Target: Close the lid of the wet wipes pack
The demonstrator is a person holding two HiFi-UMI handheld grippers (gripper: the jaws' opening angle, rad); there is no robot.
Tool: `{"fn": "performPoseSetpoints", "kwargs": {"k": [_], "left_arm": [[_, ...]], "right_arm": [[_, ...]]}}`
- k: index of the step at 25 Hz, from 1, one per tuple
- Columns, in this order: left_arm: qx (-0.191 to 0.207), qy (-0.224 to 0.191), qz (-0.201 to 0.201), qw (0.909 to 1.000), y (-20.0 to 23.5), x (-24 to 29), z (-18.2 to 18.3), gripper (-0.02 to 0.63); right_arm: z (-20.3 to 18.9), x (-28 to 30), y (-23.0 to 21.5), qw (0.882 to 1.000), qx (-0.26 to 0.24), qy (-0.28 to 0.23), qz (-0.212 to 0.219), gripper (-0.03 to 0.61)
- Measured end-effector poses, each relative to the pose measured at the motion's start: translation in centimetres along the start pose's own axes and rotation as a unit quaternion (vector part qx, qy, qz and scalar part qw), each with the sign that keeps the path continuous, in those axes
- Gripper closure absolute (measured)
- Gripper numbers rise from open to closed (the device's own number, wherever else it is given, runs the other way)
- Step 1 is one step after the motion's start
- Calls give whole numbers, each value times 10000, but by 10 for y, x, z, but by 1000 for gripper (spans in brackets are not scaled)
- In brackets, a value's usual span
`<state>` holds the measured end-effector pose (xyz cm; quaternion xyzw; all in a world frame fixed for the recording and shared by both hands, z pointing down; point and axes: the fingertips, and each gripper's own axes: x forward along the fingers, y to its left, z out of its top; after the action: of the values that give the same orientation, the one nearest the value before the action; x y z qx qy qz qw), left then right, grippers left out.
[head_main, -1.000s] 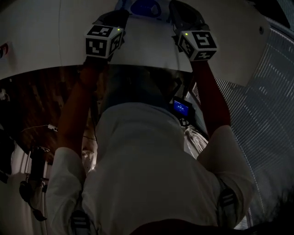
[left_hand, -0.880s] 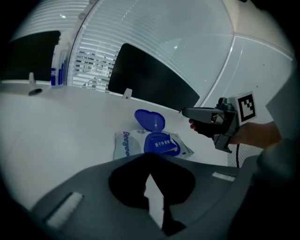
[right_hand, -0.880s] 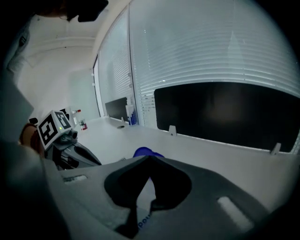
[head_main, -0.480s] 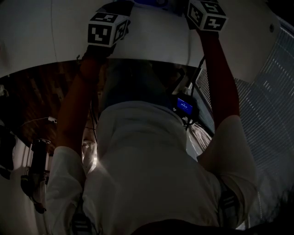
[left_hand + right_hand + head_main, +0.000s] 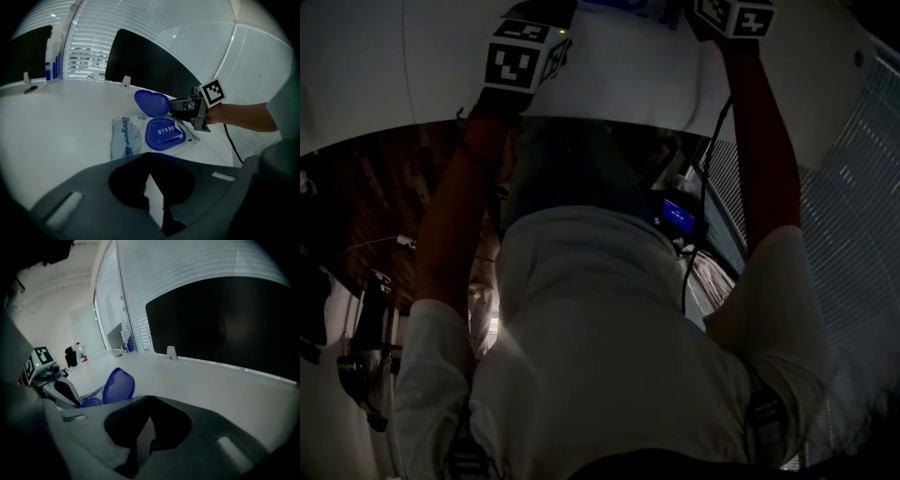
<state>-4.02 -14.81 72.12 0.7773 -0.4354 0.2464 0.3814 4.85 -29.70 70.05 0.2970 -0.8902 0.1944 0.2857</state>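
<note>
The wet wipes pack (image 5: 125, 138) lies flat on the white table (image 5: 56, 126), seen in the left gripper view. Its blue lid (image 5: 152, 102) stands open and upright behind the blue opening ring (image 5: 164, 134). My right gripper (image 5: 176, 106) hovers just right of the raised lid, its tips close to the lid's edge. In the right gripper view the lid (image 5: 118, 385) is ahead to the left, with the left gripper (image 5: 58, 387) beyond it. My left gripper (image 5: 148, 174) sits short of the pack, fingertips together, holding nothing. The right gripper (image 5: 150, 418) likewise shows its tips meeting.
A black panel (image 5: 154, 65) and slatted blinds (image 5: 89, 56) stand behind the table. Blue-and-white bottles (image 5: 51, 61) are at the back left, and a small white stand (image 5: 125, 80) is near the panel. In the head view a cable (image 5: 705, 187) hangs from the right arm.
In the head view both grippers have moved forward over the table. The right one has gone further and now sits at the top edge.
</note>
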Motion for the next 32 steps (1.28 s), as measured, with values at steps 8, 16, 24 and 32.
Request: {"fn": "performPoseSetpoints", "kwargs": {"k": [8, 16, 24, 32], "left_arm": [[90, -51, 125, 9999, 3, 1, -1, 611], [74, -33, 134, 9999, 3, 1, -2, 611], [142, -44, 207, 9997, 5, 4, -4, 611], [154, -32, 211, 9997, 5, 3, -3, 611]], "right_arm": [[26, -32, 41, 9897, -306, -830, 1128, 578], [6, -52, 90, 9840, -629, -623, 1545, 578], [-28, -47, 110, 9857, -598, -381, 1527, 578], [-41, -37, 116, 9870, -1174, -231, 1075, 578]]}}
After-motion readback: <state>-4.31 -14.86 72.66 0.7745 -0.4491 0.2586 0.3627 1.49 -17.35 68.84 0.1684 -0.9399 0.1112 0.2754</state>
